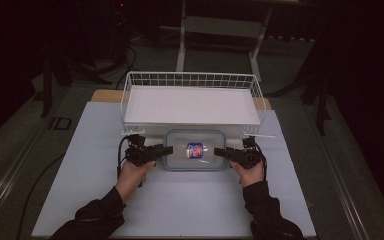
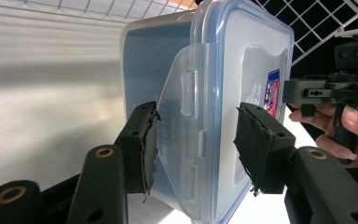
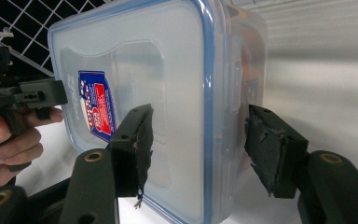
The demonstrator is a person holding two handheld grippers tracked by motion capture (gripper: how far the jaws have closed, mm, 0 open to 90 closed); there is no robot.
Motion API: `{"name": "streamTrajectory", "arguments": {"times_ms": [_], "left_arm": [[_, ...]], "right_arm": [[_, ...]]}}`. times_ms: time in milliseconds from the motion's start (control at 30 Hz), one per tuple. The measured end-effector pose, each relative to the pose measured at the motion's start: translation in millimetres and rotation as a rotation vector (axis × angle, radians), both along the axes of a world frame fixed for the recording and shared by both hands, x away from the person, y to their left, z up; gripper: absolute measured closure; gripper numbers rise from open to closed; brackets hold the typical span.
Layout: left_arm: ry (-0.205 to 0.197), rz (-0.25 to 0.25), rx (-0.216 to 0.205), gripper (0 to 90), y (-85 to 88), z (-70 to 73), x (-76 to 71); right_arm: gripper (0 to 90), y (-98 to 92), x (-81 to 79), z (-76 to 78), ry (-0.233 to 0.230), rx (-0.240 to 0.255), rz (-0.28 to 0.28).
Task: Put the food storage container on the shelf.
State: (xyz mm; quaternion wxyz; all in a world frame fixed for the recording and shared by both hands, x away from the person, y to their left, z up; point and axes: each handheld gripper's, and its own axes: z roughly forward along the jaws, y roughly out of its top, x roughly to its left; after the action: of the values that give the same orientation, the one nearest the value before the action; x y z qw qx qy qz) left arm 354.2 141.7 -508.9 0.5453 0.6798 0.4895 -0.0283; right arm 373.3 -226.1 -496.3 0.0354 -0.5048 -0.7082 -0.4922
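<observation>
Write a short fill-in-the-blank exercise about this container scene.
1. The clear plastic container has a lid rimmed in ____.
2. Behind the container stands a white ____ basket.
3. The left tongs and right tongs straddle the container's two opposite ____.
4. The lid's label is red and ____.

Missing words: blue; wire; ends; blue

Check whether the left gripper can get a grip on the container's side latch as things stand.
Probably yes. The left gripper already straddles the side latch of the container, pads either side with small gaps showing, jaws open. Nothing stands between them; the wire basket sits behind.
</observation>
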Motion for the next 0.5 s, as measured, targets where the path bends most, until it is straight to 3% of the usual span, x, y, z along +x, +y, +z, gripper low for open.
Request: {"name": "streamTrajectory", "arguments": {"times_ms": [133, 167, 267, 500], "left_arm": [[-0.004, 0.007, -0.016, 48.9, 1.3, -0.7, 3.3], [0.011, 0.014, -0.039, 48.9, 0.4, -1.0, 3.4], [-0.020, 0.020, -0.021, 48.2, 1.6, -3.7, 5.9], [-0.028, 0.039, -0.052, 46.8, 0.4, -7.5, 5.1]], "right_arm": [[42.6, 1.2, 2.0, 2.0, 0.014, 0.006, -0.010], [42.7, 1.3, 2.4, 2.3, 0.019, 0.008, -0.011], [42.6, 1.9, 3.1, 2.5, 0.016, 0.006, -0.017], [39.4, 5.3, 2.7, 1.6, -0.005, -0.002, -0.042]]}}
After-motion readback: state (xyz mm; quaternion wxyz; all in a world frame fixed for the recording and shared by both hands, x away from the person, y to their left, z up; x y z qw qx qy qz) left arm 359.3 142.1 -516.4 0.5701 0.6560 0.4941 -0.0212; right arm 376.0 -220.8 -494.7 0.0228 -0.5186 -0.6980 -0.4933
